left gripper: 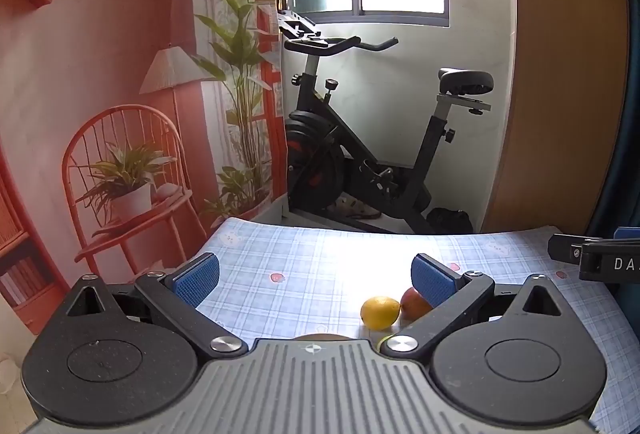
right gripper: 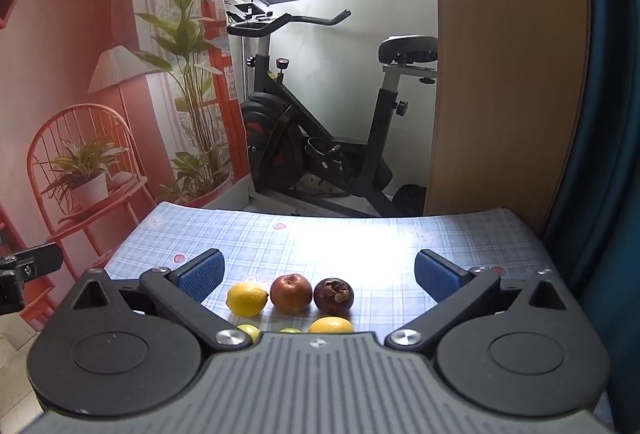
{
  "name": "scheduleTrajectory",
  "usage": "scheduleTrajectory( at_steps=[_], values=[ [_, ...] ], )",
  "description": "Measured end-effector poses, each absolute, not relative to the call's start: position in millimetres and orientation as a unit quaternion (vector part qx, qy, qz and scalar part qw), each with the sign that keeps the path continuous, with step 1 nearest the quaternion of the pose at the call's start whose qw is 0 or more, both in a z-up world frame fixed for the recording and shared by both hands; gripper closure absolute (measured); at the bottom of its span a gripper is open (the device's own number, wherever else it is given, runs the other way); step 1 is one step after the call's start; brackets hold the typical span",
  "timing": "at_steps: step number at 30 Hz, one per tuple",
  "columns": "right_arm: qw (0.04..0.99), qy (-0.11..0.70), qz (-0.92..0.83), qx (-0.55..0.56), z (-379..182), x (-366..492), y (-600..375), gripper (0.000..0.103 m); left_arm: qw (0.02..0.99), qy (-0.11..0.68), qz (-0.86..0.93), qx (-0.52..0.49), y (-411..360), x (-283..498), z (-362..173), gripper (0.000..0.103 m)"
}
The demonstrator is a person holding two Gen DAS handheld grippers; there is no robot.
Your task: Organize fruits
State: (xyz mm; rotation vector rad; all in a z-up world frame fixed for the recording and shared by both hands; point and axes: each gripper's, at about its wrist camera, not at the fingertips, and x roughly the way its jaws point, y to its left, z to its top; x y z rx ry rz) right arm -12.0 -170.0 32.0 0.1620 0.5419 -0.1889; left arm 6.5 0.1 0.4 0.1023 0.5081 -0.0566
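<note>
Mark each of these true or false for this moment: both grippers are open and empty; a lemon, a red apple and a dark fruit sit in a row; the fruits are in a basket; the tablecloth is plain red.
1. Both the left gripper and the right gripper are open and empty. True.
2. The lemon, red apple and dark fruit sit in a row. True.
3. The fruits are in a basket. False: they lie directly on the tablecloth.
4. The tablecloth is plain red. False: it is blue checked.
</note>
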Motion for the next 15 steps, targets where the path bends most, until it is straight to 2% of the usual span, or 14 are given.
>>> scheduleTrajectory(
  at_steps=[15],
  values=[
    [0.955,0.267,-0.106,0.07,30.3,-11.9,-170.9,0.0,0.966,0.252,-0.024,0.051,-0.2,5.2,1.0,0.0]
  ],
)
